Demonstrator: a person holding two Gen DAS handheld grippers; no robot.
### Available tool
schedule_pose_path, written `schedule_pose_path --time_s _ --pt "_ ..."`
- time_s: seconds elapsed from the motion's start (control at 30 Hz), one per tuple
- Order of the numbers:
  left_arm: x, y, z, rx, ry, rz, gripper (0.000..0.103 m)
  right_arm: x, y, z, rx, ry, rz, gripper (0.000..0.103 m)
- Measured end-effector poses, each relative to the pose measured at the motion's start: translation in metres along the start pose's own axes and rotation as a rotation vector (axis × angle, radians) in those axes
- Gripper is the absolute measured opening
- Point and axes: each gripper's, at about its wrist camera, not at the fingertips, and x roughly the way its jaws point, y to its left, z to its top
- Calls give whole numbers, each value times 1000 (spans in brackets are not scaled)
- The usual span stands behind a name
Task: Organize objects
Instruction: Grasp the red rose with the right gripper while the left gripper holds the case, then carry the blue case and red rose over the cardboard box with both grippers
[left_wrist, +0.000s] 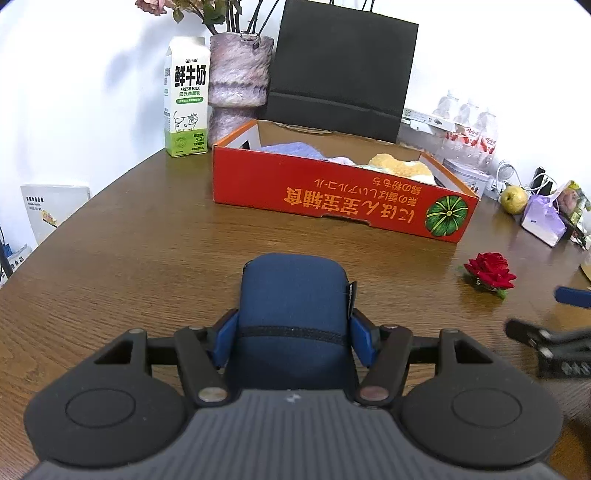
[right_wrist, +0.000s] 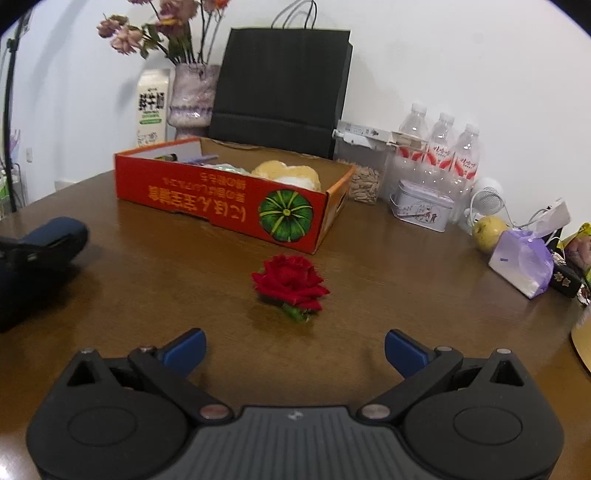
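Observation:
My left gripper (left_wrist: 293, 341) is shut on a dark blue zippered case (left_wrist: 293, 295), its blue pads pressed on both sides; the same case (right_wrist: 55, 236) shows at the left edge of the right wrist view. An orange cardboard box (left_wrist: 332, 199) with a green pumpkin print lies beyond it, holding cloths and a yellow plush item (left_wrist: 399, 166). A red rose head (right_wrist: 290, 282) lies on the wooden table in front of the box (right_wrist: 221, 199). My right gripper (right_wrist: 294, 352) is open just short of the rose, nothing between its fingers. The rose (left_wrist: 489, 273) also appears right of the case.
Behind the box stand a milk carton (left_wrist: 186, 98), a mottled vase (left_wrist: 238, 77) and a black paper bag (left_wrist: 340, 70). Water bottles (right_wrist: 439, 147), a seed container (right_wrist: 364, 173), a tin (right_wrist: 423, 205), a yellow-green fruit (right_wrist: 487, 229) and a tissue pack (right_wrist: 522, 262) crowd the right side.

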Motion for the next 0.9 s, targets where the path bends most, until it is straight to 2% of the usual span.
schedule_pose_path --time_s 0.13,0.3,0.57,0.6,0.63,0.77,0.8,0.83,0.9 --pt "-2 0 0 -3 -6 -12 63 27 2 13 18 52 1 103" --pt "-1 -1 -1 -2 -3 -13 63 47 3 24 30 62 14 103" --pt "0 -1 -1 -6 1 -13 63 72 -9 35 143 98 34 101" --pt "0 -1 -1 -5 2 -13 63 72 -10 35 152 95 33 98" --pt "0 -1 -1 -4 2 -13 63 71 -11 34 157 88 33 89" --pt "0 -2 -1 -4 3 -14 63 66 -12 34 156 66 49 67" --pt "0 -2 -1 -5 3 -14 63 65 -10 34 144 55 61 52" --pt "0 -2 -1 -5 3 -13 63 63 -8 34 130 48 58 42" --pt "0 -2 -1 -6 2 -13 63 59 -1 35 97 33 33 38"
